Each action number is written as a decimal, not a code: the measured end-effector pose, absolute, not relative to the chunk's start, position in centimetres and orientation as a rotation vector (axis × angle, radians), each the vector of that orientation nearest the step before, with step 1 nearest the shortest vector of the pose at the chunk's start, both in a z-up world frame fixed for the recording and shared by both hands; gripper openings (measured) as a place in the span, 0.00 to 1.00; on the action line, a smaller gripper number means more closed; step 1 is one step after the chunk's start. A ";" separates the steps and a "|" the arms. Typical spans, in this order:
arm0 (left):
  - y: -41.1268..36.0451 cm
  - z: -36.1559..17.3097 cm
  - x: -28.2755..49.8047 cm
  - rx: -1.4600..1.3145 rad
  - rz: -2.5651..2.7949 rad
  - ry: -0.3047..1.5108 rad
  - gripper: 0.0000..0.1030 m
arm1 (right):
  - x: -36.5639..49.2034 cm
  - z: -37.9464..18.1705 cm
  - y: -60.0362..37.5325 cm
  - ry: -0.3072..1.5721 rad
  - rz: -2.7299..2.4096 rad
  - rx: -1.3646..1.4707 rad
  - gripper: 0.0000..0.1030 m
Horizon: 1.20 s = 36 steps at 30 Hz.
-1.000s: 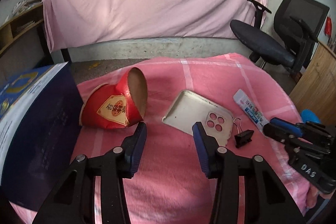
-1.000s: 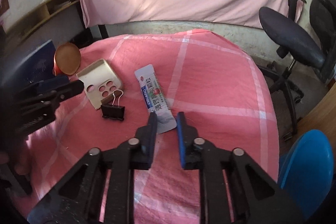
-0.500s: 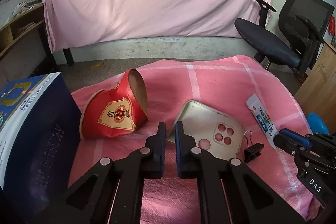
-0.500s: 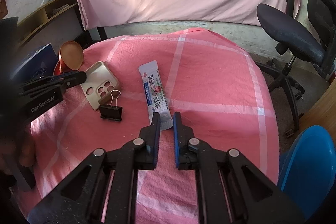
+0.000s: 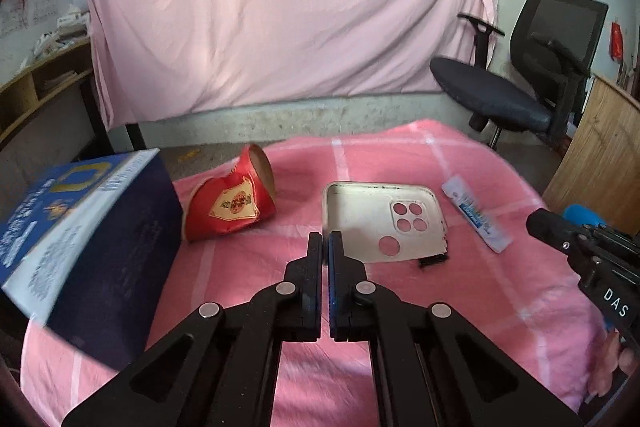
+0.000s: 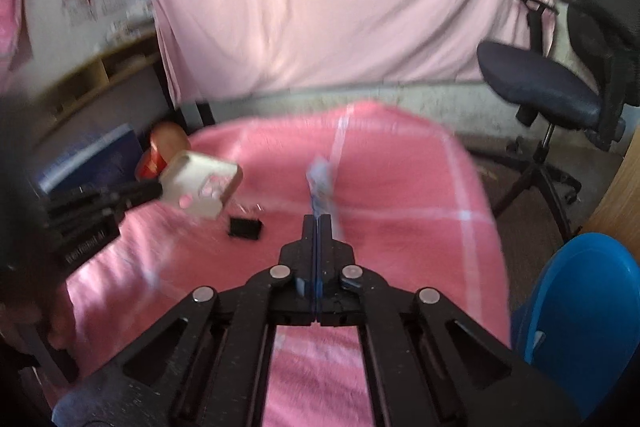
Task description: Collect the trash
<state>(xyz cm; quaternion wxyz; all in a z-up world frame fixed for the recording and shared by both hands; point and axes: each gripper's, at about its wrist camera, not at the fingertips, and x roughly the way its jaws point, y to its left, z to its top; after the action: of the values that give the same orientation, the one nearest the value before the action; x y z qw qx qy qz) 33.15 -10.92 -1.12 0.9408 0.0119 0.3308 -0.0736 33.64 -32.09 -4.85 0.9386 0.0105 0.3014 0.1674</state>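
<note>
My left gripper (image 5: 325, 242) is shut on the near edge of a cream phone case (image 5: 384, 221) and holds it lifted off the pink cloth; the right wrist view shows the case (image 6: 200, 189) in the air at the left gripper's tip (image 6: 154, 189). My right gripper (image 6: 317, 223) is shut on the end of a white and blue wrapper (image 6: 320, 187), lifted and blurred. The wrapper (image 5: 476, 217) also shows in the left wrist view beyond the right gripper (image 5: 538, 223). A crushed red paper cup (image 5: 232, 205) lies on its side at the left.
A black binder clip (image 6: 245, 227) lies on the pink checked cloth (image 6: 400, 187). A blue box (image 5: 80, 239) stands at the table's left. A blue bin (image 6: 576, 311) sits low at the right. An office chair (image 5: 516, 87) stands behind at the right.
Both grippers have closed fully, the left on the phone case and the right on the wrapper. Both items have come up off the cloth as the grippers rose.
</note>
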 end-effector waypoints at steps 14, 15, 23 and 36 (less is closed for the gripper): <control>-12.2 -0.4 30.3 0.027 -0.010 0.658 0.01 | 32.6 -4.6 -33.0 0.623 0.327 0.039 0.14; -12.0 -0.8 30.5 0.022 -0.005 0.671 0.01 | 33.1 -5.0 -32.8 0.649 0.333 0.043 0.15; -10.4 -2.6 31.7 -0.010 0.025 0.726 0.01 | 36.2 -6.7 -31.5 0.768 0.343 0.024 0.48; -9.4 -2.6 32.1 -0.037 0.021 0.742 0.01 | 37.6 -7.9 -29.6 0.833 0.291 -0.085 0.36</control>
<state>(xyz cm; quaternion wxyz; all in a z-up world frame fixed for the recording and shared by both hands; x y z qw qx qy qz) 32.06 -9.37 -2.61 0.9318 -0.0180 0.3623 0.0104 37.61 -29.60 -7.88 0.9033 -0.0411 0.4030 0.1410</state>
